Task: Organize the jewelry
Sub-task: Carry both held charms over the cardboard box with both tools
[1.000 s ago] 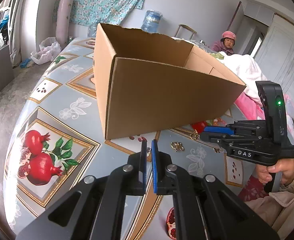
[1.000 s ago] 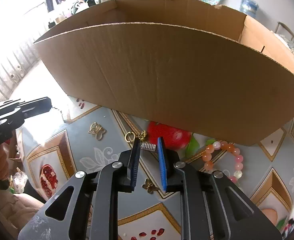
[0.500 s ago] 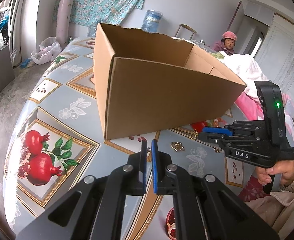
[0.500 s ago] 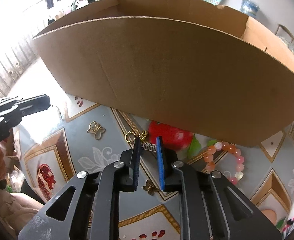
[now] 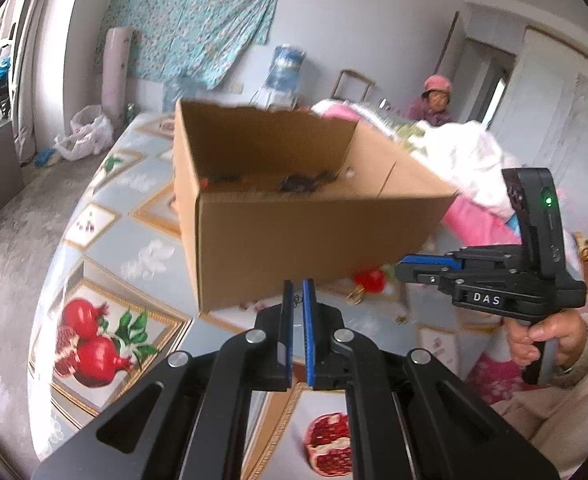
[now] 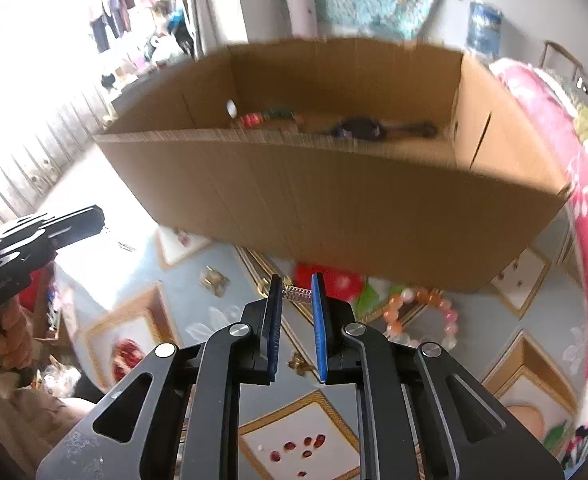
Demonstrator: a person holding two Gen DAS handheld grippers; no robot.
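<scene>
An open cardboard box [image 5: 314, 240] stands on the table and holds a red-green bracelet [image 6: 265, 118] and dark pieces [image 6: 362, 128]. My left gripper [image 5: 297, 284] is shut, and a small thin piece of jewelry [image 5: 296, 301] shows between its pads. It is raised in front of the box's near wall. My right gripper [image 6: 297, 280] is shut on a small ribbed silver piece [image 6: 298, 293], held above the table in front of the box [image 6: 334, 200]. A peach bead bracelet [image 6: 422, 312] and a gold butterfly charm [image 6: 213, 278] lie on the cloth below.
Another gold charm [image 6: 300, 364] lies under the right gripper's fingers. The pomegranate-print tablecloth [image 5: 93, 344] curves to the table's left edge. Pink and white bedding [image 5: 466, 160] lies right of the box. A person in a pink hat [image 5: 436, 98] sits behind.
Both grippers have risen, so the box's inside now shows. The right gripper's jaws narrowed onto the silver piece and lifted it off the cloth.
</scene>
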